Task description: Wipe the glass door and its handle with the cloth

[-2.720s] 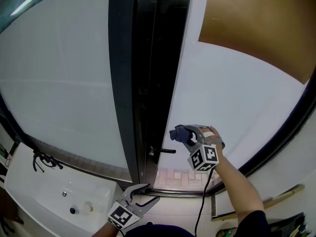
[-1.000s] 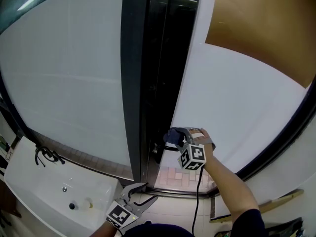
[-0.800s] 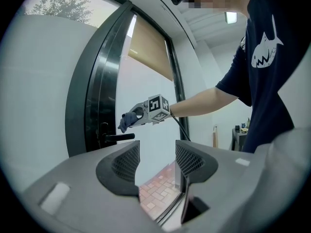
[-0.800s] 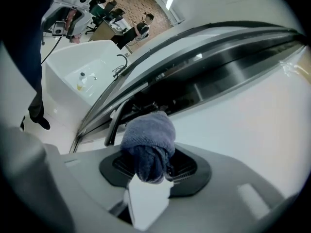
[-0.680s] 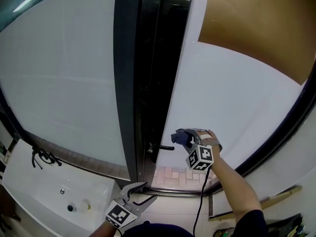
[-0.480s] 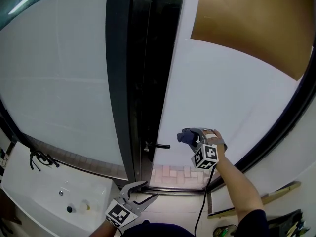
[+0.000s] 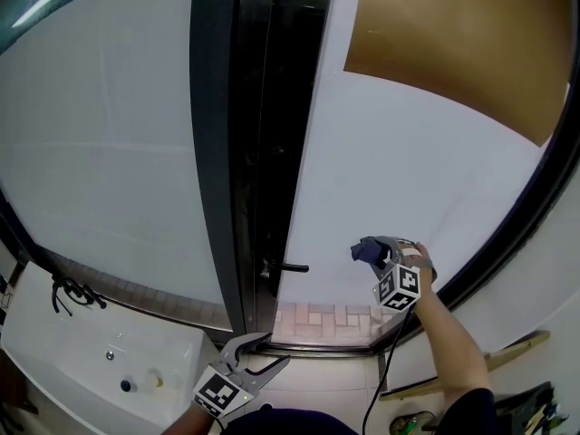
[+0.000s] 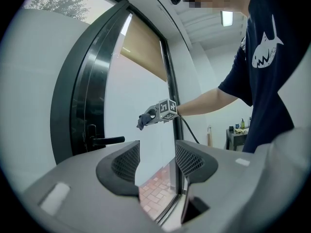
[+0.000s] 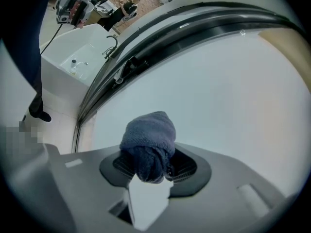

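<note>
Right gripper (image 7: 372, 250) is clamped on the cloth (image 9: 148, 135), which bulges out past the jaws as a bunched wad facing the frosted pane of the door (image 7: 399, 161); contact with the glass cannot be confirmed. Wad position: low on the pane, well to the right of the handle (image 7: 288, 267) and apart from it. Left gripper (image 8: 157, 161) hangs low with jaws apart and nothing between them. Probable hazards: drag across the glass may pull the wad out of its pinch, since only its rear part sits in the jaws; tilting the tool may bring hard jaw edges onto the pane; on a pass toward the handle the cloth may snag on the lever's free end. Handle long axis runs horizontal, free end pointing away from the dark frame (image 7: 217, 152) toward the right gripper.
</note>
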Motion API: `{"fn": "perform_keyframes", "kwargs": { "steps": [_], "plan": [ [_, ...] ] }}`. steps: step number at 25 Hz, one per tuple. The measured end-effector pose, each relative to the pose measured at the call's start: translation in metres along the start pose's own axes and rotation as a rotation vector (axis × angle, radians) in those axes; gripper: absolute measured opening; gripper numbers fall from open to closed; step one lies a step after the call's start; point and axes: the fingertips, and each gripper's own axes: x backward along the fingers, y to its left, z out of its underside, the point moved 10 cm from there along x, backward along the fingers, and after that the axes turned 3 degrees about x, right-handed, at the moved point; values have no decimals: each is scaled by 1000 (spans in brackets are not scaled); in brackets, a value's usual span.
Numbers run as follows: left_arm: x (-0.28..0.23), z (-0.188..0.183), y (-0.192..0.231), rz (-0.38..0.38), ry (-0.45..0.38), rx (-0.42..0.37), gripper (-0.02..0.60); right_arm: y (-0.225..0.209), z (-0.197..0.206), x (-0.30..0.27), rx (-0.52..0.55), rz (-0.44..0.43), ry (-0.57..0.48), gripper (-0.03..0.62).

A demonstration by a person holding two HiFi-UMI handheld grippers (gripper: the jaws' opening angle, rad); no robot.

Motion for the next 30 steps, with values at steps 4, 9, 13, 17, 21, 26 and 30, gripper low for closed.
{"fn": "perform_keyframes", "kwargs": {
  "steps": [4,9,13,17,21,26,30],
  "plan": [
    [2,2,0,-3,3,2,225,0,-6,4,-21,12,-7,167],
    [4,3,3,-7,5,2,225,-4,-47,12,-67,7,-139,167],
    [4,4,5,-11,4,5,225,-11,-92,9,-167,-37,-281,167],
    [6,5,10,-22,6,6,225,-17,-134,1,-305,-99,-406,167],
    [10,6,15,-40,6,9,225,-22,-165,-12,-399,-127,-478,167],
    [17,9,21,-59,10,20,225,-20,-189,-33,-495,-130,-531,167],
    [22,11,27,-76,15,25,225,-9,-198,-42,-512,-137,-525,167]
  ]
}}
